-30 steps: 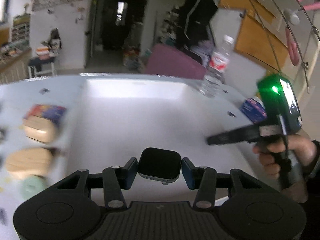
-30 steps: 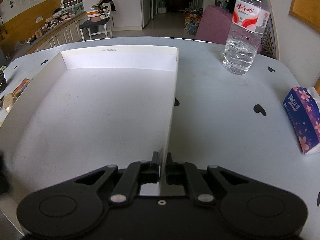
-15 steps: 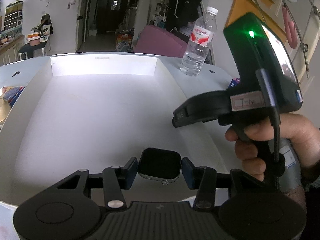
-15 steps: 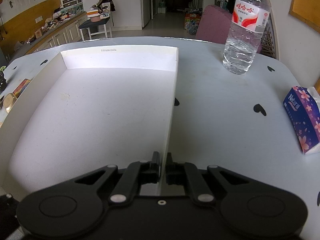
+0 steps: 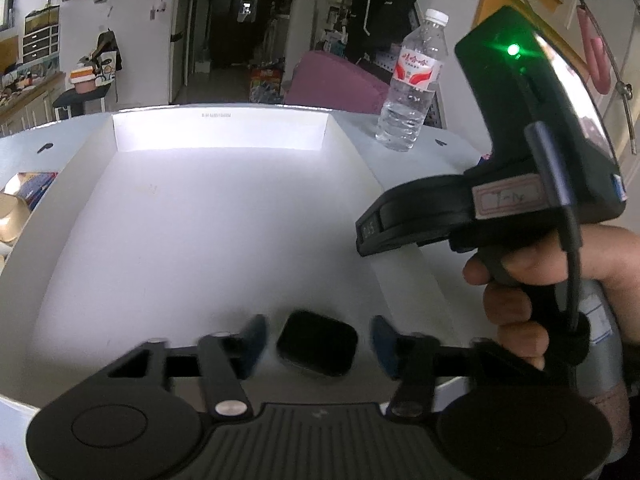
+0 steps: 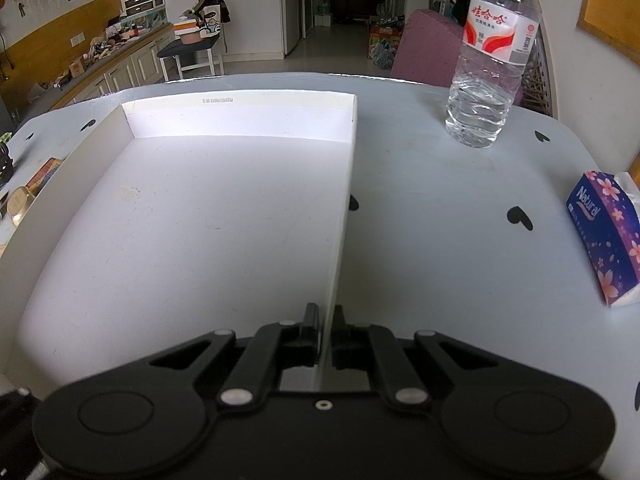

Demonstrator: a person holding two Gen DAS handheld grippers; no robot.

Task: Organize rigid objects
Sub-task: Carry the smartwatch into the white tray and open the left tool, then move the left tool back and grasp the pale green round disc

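Observation:
A black square smartwatch body (image 5: 317, 343) lies on the floor of the white box (image 5: 208, 216) near its front edge. My left gripper (image 5: 316, 340) is open, its blue-padded fingers spread to either side of the watch and apart from it. My right gripper (image 6: 327, 326) is shut on the right wall of the white box (image 6: 344, 216), near the front corner. It also shows in the left wrist view (image 5: 520, 184), held in a hand at the box's right side.
A water bottle (image 6: 490, 60) stands on the grey table beyond the box at the right. A purple tissue pack (image 6: 606, 236) lies at the table's right edge. Small boxes and a round tin (image 6: 24, 200) lie left of the box.
My left gripper has opened and let go of the watch, which now lies on the box floor. The right gripper has kept its hold on the box wall.

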